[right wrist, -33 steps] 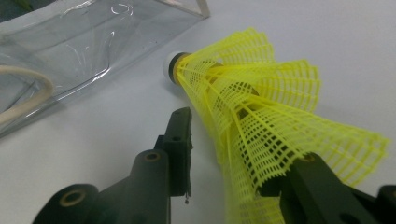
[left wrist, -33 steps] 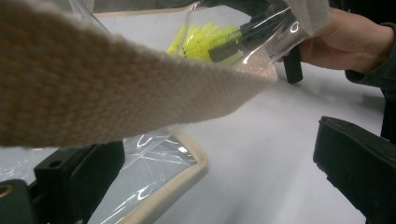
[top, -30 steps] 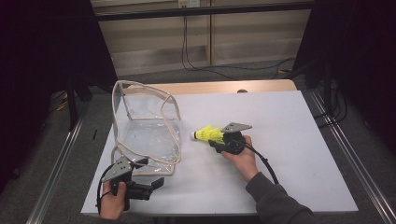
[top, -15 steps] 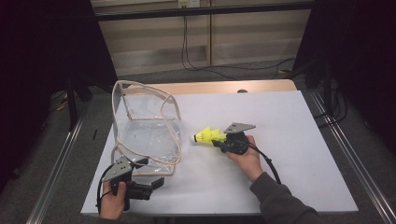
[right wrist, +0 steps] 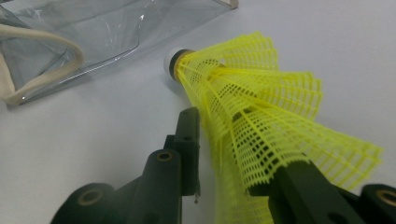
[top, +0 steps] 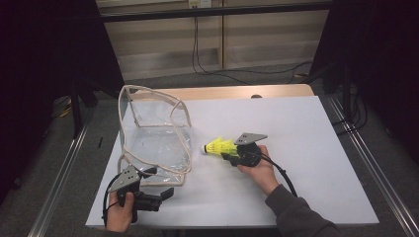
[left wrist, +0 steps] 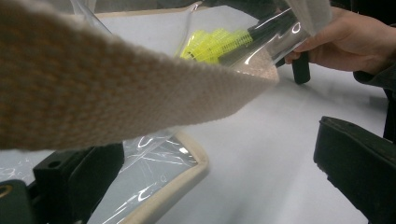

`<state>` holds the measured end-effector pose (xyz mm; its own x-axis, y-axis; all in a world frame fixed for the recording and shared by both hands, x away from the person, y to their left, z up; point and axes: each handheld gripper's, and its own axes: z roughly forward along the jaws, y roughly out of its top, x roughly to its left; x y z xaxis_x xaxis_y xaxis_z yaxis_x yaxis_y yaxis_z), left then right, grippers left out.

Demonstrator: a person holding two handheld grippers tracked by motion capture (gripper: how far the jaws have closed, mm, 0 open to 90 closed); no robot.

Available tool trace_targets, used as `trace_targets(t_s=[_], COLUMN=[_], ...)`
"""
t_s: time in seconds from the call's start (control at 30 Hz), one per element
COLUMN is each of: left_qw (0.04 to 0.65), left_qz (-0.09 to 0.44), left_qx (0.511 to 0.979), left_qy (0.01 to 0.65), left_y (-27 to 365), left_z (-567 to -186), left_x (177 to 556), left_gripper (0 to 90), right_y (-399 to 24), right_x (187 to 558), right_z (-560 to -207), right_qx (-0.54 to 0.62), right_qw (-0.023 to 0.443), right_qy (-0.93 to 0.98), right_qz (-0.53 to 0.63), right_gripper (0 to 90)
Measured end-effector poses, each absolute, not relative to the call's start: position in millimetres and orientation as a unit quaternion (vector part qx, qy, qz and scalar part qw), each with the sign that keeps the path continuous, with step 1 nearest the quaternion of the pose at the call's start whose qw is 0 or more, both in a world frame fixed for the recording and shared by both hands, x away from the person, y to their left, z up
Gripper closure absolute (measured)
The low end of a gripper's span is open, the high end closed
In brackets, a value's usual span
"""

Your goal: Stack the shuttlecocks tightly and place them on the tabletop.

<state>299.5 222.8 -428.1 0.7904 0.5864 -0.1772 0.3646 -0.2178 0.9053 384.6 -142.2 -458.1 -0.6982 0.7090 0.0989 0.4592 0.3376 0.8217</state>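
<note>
A yellow plastic shuttlecock (top: 220, 146) with a white cork tip sticks out leftward from my right gripper (top: 230, 153), just right of the clear bag (top: 153, 133). In the right gripper view the mesh skirt (right wrist: 261, 102) lies squeezed between the two black jaws of the right gripper (right wrist: 238, 149), which have just been opening a little. My left gripper (top: 160, 185) sits at the bag's near corner. Its jaws stand wide apart around the bag's beige trim (left wrist: 187, 163), and the left gripper (left wrist: 219, 182) is open. Through the film the shuttlecock (left wrist: 215, 44) shows yellow.
The bag (right wrist: 93, 23) stands upright with its mouth towards the right, on a white board (top: 306, 128) over a wooden table. Metal rails run along both sides. Cables trail from both grippers and lie on the floor behind.
</note>
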Motion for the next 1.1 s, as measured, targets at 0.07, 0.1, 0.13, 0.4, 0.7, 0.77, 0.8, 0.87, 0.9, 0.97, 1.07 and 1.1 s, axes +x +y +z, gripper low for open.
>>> trace_targets(t_s=[0.07, 0.1, 0.13, 0.4, 0.7, 0.77, 0.8, 0.87, 0.9, 0.97, 1.07, 1.1], left_qw=[0.545, 0.545, 0.544, 0.545, 0.546, 0.546, 0.545, 0.547, 0.547, 0.548, 0.548, 0.547], left_qz=[0.102, 0.102, 0.102, 0.101, 0.101, 0.101, 0.102, 0.101, 0.101, 0.100, 0.100, 0.100], left_qx=[0.774, 0.774, 0.774, 0.773, 0.773, 0.772, 0.773, 0.771, 0.772, 0.771, 0.771, 0.772], left_qy=[0.306, 0.307, 0.307, 0.308, 0.308, 0.308, 0.307, 0.309, 0.308, 0.308, 0.309, 0.308], left_y=[223, 223, 223, 223, 223, 223, 223, 223, 223, 223, 223, 223], left_z=[-428, -428, -428, -428, -428, -428, -428, -428, -428, -428, -428, -428], left_x=[300, 300, 300, 299, 299, 299, 299, 299, 299, 299, 299, 299], left_gripper=[1.7, 1.7, 1.7, 1.7, 1.7, 1.7, 1.7, 1.7, 1.7, 1.8, 1.8, 1.8], right_y=[-141, -140, -139, -133, -131, -132, -132, -133, -133, -134, -136, -136], right_x=[385, 385, 385, 388, 390, 391, 391, 390, 390, 390, 390, 390], right_z=[-458, -459, -459, -459, -459, -458, -458, -458, -457, -456, -454, -453], right_qx=[0.367, 0.370, 0.371, 0.360, 0.346, 0.345, 0.345, 0.345, 0.344, 0.348, 0.348, 0.347], right_qw=[0.146, 0.147, 0.150, 0.174, 0.173, 0.169, 0.166, 0.164, 0.163, 0.156, 0.149, 0.147], right_qy=[0.803, 0.804, 0.804, 0.811, 0.818, 0.817, 0.817, 0.816, 0.816, 0.812, 0.809, 0.810], right_qz=[0.445, 0.442, 0.440, 0.427, 0.426, 0.430, 0.431, 0.434, 0.435, 0.441, 0.450, 0.450], right_gripper=[66.5, 65.7, 64.6, 79.0, 82.5, 82.7, 82.7, 82.8, 82.8, 82.8, 82.8, 82.8])
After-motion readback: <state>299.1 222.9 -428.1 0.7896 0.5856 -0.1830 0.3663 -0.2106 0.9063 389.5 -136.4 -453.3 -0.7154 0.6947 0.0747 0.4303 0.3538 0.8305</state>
